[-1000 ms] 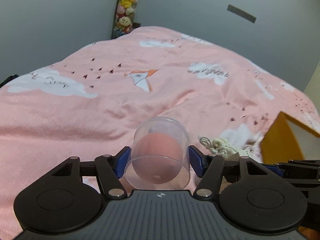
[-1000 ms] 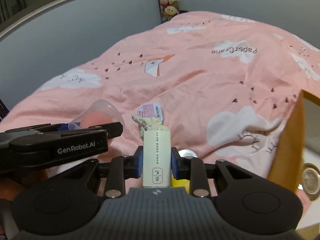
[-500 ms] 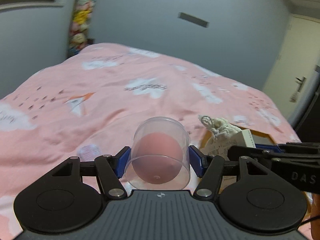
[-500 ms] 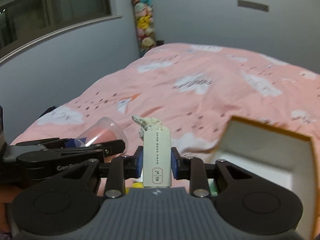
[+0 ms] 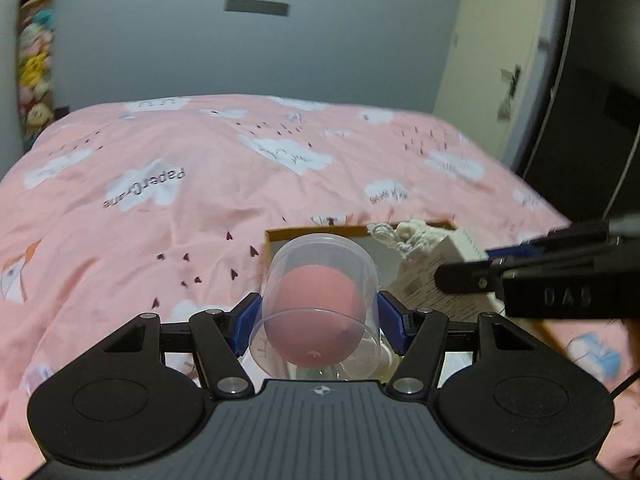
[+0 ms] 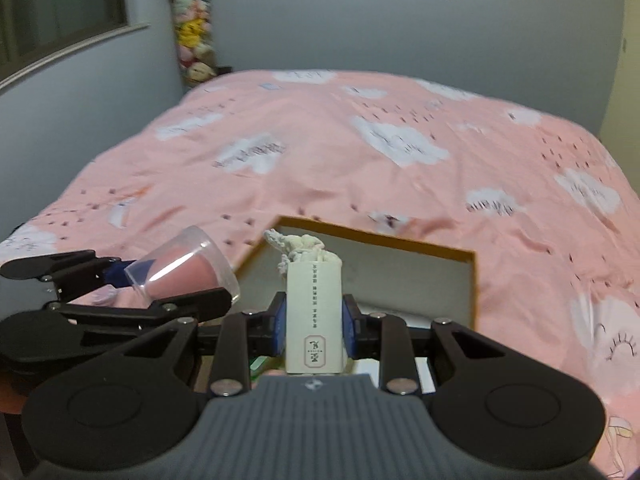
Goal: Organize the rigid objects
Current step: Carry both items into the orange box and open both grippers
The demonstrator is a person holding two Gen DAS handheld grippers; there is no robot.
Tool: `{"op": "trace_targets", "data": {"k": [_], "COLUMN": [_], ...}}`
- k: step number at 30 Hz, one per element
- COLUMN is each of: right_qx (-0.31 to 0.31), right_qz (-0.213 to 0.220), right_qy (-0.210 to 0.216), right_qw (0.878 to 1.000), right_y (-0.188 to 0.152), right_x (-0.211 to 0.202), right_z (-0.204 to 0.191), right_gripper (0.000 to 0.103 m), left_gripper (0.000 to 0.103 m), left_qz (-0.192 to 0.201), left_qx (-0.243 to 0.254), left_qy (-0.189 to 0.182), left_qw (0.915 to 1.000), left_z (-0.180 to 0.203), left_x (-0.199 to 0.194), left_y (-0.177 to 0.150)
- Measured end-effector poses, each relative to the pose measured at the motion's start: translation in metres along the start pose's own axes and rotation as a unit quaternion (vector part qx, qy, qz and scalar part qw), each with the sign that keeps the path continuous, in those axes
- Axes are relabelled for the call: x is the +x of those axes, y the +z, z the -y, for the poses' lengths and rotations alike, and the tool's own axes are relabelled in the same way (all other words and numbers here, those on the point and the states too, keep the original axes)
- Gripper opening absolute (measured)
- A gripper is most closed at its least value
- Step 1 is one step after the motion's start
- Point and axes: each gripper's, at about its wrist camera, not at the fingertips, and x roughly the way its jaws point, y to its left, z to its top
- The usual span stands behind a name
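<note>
Two pairs of tongs are showing in these views, and each is gripping something. The left tongs (image 5: 318, 320) are clamping a clear plastic cup (image 5: 318, 300) between blue pads; the cup is lying on its side with a pink ball (image 5: 314, 316) inside it, at the lower centre of the left wrist frame. The right tongs (image 6: 314, 324) are squeezing a narrow cream carton (image 6: 315, 318) standing upright, with a tuft of pale knotted cord (image 6: 302, 246) sticking out of its top. In the right wrist frame the cup is sitting at the left, just beside the carton. Beyond both, in the middle of each frame, an open box (image 6: 474, 280) with a mustard rim and a white inside is lying on a bed (image 6: 360, 152) that is wearing a pink cover printed with white clouds. A column of soft toys (image 6: 192, 40) is hanging at the upper left.
</note>
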Motion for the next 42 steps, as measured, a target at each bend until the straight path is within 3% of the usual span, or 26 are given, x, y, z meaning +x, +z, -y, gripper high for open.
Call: {"op": "trace_targets", "data": {"k": [9,19,23,26,28,35,42], "right_qx": [0.035,0.033,0.031,0.03,0.028,0.025,0.025], "right_qz": [-0.055,-0.084,-0.09,-0.089,-0.089,-0.088,-0.078], "right_qy": [-0.029,-0.029,-0.026,-0.026,-0.027,-0.027,-0.033], "right_qw": [0.997,0.995,0.995,0.995,0.995,0.995,0.996], "right_y": [-0.002,-0.003,-0.007,-0.006,-0.007,-0.007,-0.006], "right_x": [0.049,0.086,0.092,0.094,0.093,0.094,0.088], "right_z": [0.038,0.036,0.033,0.033,0.032,0.032,0.031], "right_gripper": [0.026,0.026,0.026,0.026,0.026,0.026,0.027], "left_gripper": [0.072,0.072,0.072,0.073,0.077,0.076,0.073], "left_qz": [-0.051,-0.1,-0.117,-0.122,-0.121,-0.102,-0.072], "left_qx": [0.104,0.167,0.21,0.222,0.22,0.193,0.117], "left_qy": [-0.003,0.042,0.064,0.067,0.065,0.045,0.013], "left_qw": [0.9933,0.98,0.9686,0.9651,0.9658,0.9748,0.9905], "left_z": [0.024,0.035,0.045,0.047,0.045,0.037,0.02], "left_x": [0.049,0.08,0.087,0.089,0.088,0.081,0.061], "left_y": [0.003,0.001,-0.002,-0.004,-0.004,-0.002,0.003]}}
